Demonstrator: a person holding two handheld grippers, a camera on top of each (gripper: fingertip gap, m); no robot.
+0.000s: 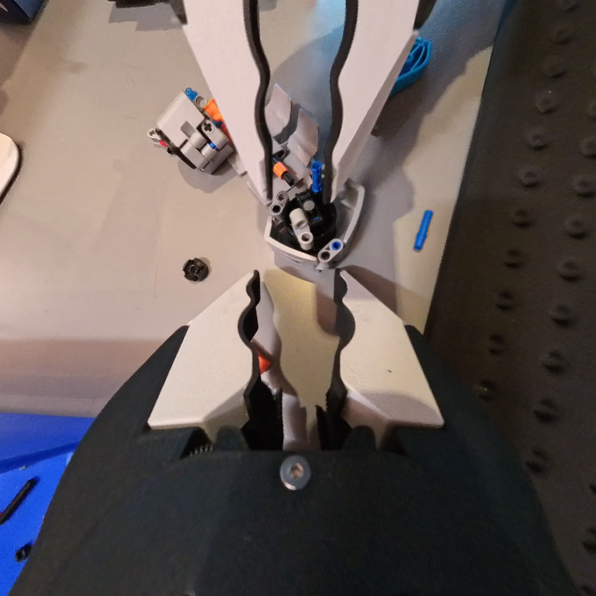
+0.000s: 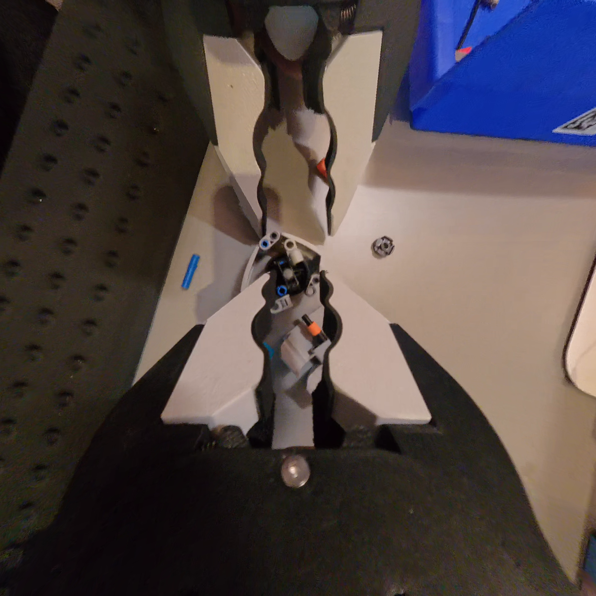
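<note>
1. Grey, black, blue and orange plastic make up the main piece: a building-brick assembly (image 1: 303,222) of curved grey panels around a black core, with pale grey pin connectors, blue pins and an orange bush on a black axle. It hangs just above the pale tabletop (image 1: 96,225), caught between both tools, which point at each other.
2. Left gripper (image 1: 298,274): its white fingers with wavy black pads are clenched on a long grey panel of the assembly that runs back between them; an orange bit shows against the left pad.
3. Right gripper (image 2: 295,277): grasping the other end, its pads closed on the grey blocks and the orange-bushed axle, with the black core at its tips.
4. Blue bin (image 2: 503,71): stands at the table's edge behind the left gripper; in the right wrist view a thin black rod with a red end shows inside, and a printed sticker sits on its wall. The left wrist view shows one corner only, with a black axle and a small black piece in it.
5. Black perforated mat (image 1: 532,258) borders the table.
6. Only the left wrist view shows a second grey brick sub-assembly (image 1: 190,135) lying on the table beside the right gripper, and a blue strap-like item (image 1: 412,64) near the mat.
7. Both views show a loose blue pin (image 1: 423,229) by the mat and a small dark round piece (image 1: 195,270) lying well apart on the table.
</note>
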